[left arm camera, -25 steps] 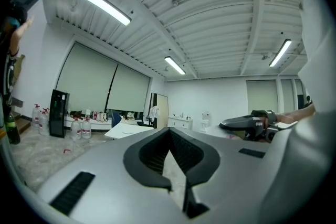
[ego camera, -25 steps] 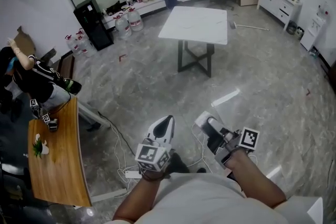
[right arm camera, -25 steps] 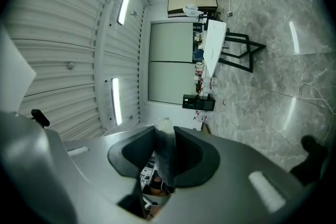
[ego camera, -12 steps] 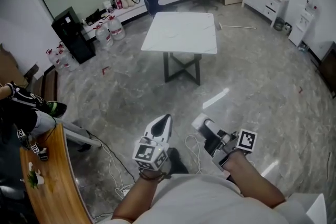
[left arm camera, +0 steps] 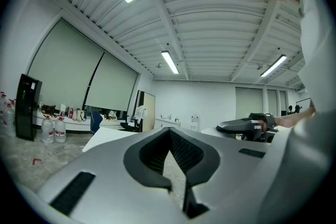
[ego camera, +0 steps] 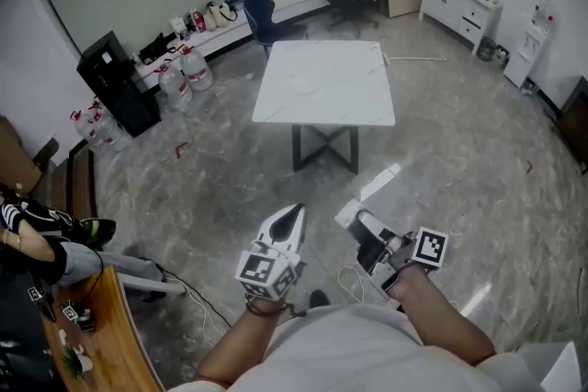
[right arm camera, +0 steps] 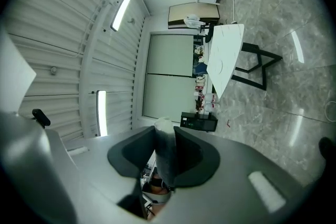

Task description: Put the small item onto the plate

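Both forearms reached out low and near, just ahead of the person's body, with the hands held about level. The left gripper [ego camera: 294,208] pointed toward the far side, its marker cube sitting by the wrist. Its fingers [left arm camera: 150,152] were pressed together at the tips with nothing in them, and their dark pads were finely ribbed. The right gripper [ego camera: 353,218] lay just to the right of it, angled slightly toward the far left. Its fingers were pinching the small item [right arm camera: 164,152] — a pale, smooth, column-like piece with a rounded top that stood up past the dark pads.

Clear water jugs [ego camera: 175,83] stood on the floor by the far-left wall, near a black cabinet [ego camera: 110,83]; how full they were could not be told.

Farther off, in the middle of the room, stood a white worktop [ego camera: 326,83] — square, flat and matte, on a dark cross-braced frame. The floor [ego camera: 459,161] was glossy grey with a marbled pattern. A wooden worktop [ego camera: 115,344] showed at the near left.
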